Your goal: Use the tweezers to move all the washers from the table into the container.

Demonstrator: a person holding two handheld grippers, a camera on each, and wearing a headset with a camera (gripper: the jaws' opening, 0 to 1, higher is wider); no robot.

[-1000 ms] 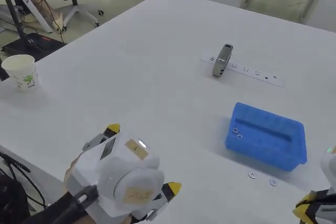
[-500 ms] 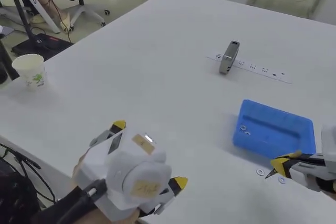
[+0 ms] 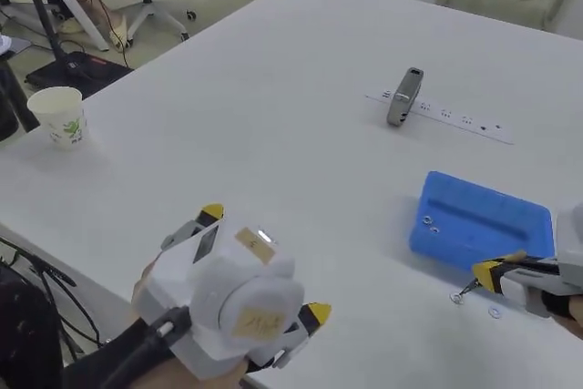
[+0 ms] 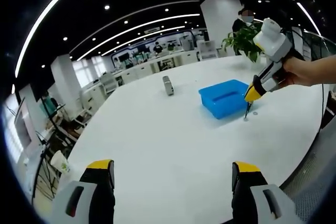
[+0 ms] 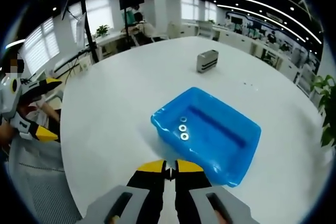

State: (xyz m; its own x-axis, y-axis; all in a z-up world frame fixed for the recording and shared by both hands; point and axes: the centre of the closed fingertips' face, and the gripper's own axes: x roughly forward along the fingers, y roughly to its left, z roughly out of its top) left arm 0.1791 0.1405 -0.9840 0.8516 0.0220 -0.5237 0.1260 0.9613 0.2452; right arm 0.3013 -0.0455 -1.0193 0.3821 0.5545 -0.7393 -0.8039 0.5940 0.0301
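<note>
Washers, small flat metal rings (image 5: 182, 128), three together at one end inside blue rectangular plastic container (image 3: 492, 225) on white table (image 3: 273, 116). Two loose washers (image 3: 495, 312) on table just beside container's long wall. Right gripper (image 3: 496, 272) near that wall, jaws closed on slim metal tweezers (image 3: 468, 288), tip just beside one loose washer. Left gripper (image 4: 171, 169) well apart from container, jaws wide apart, empty.

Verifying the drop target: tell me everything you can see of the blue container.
The blue container is a shallow rectangular tray, plastic-looking, with rounded corners and a raised rim. It sits flat and open-topped on the white table. Three washers lie clustered inside near one end. Nothing else touches it.
</note>
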